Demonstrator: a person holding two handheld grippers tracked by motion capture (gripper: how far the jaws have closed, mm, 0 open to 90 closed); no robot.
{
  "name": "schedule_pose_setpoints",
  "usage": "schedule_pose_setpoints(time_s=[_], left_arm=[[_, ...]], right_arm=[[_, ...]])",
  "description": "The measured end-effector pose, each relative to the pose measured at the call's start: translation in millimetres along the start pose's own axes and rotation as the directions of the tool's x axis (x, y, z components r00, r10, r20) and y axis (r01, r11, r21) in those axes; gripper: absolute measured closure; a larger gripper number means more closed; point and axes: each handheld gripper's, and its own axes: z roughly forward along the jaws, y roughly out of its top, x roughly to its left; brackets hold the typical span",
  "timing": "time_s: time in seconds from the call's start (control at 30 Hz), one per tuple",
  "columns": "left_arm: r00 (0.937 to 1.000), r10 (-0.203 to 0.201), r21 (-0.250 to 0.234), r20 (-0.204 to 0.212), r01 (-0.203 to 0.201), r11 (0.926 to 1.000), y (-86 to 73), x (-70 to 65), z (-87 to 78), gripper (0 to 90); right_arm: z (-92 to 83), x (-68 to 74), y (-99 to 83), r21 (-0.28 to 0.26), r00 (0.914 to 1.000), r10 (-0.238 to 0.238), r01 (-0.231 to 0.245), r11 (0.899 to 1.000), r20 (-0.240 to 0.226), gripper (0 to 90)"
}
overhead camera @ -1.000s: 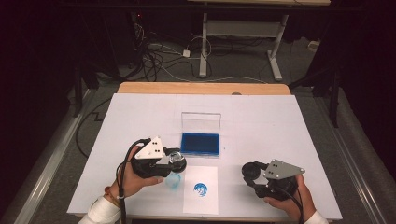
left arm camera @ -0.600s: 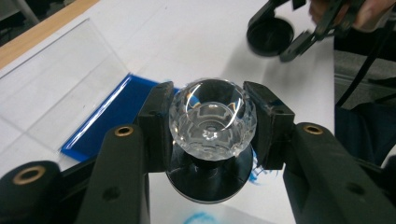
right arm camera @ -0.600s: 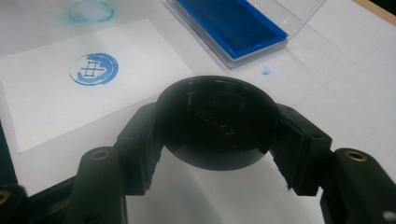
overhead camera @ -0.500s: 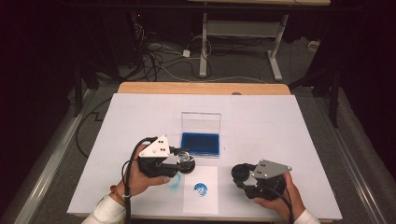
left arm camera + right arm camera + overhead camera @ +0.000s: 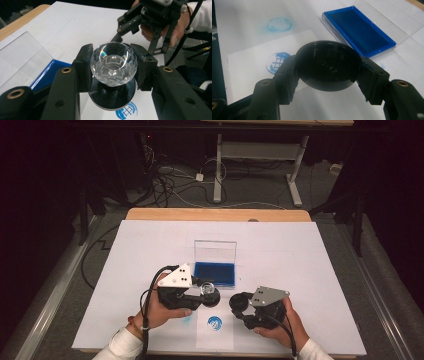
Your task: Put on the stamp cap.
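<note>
With the stamp point(image 5: 113, 67) pinched by its crystal knob in the left gripper point(image 5: 202, 292) and its black cap point(image 5: 328, 65) clamped in the right gripper point(image 5: 240, 304), both above the desk's near edge by the printed paper point(image 5: 216, 332), capping seems next: align and press together.

Stamp point(image 5: 113, 65) has a clear faceted knob, glass or acrylic, v. glossy, on a shiny black base. Cap point(image 5: 328, 65) in the right tool point(image 5: 328, 75) is smooth black plastic, semi-gloss. Ink pad point(image 5: 359, 32) looks matt blue w/ a clear plastic lid. Paper sheet point(image 5: 244, 65) matt white. Bench point(image 5: 150, 240) cover matt white, wood edge at back.
</note>
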Motion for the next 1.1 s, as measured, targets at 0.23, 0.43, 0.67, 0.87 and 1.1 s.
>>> schedule_pose_setpoints(time_s=[0.23, 0.43, 0.67, 0.87, 1.1], left_arm=[[0.9998, 0.000, -0.027, 0.022, 0.001, 0.9996, 7.0, -0.5, 5.0, 54.1], [0.9990, -0.006, -0.044, 0.044, 0.008, 0.9990, 10.8, -0.2, 9.7, 54.1], [0.9988, -0.003, -0.045, 0.049, 0.005, 0.9990, 10.7, -1.0, 16.2, 54.1], [0.9994, 0.000, -0.027, 0.035, 0.001, 0.9996, 6.8, -1.0, 21.6, 54.1], [0.9996, 0.011, -0.040, 0.024, -0.010, 0.9991, 6.2, -2.7, 23.5, 54.1]], right_arm=[[7.7, 2.5, 15.2, -0.028, 0.9997, 0.007, -0.007, 1.000, -0.024, 38.8], [18.5, 8.0, 22.6, -0.035, 0.9988, -0.005, 0.004, 0.999, -0.048, 38.8], [20.8, 11.6, 28.6, -0.070, 0.9983, -0.003, -0.001, 0.998, -0.059, 38.8], [19.0, 13.2, 29.3, -0.084, 0.9976, 0.006, -0.012, 0.996, -0.070, 38.8], [19.8, 15.0, 29.1, -0.083, 0.9969, 0.002, -0.008, 0.996, -0.079, 38.8]])
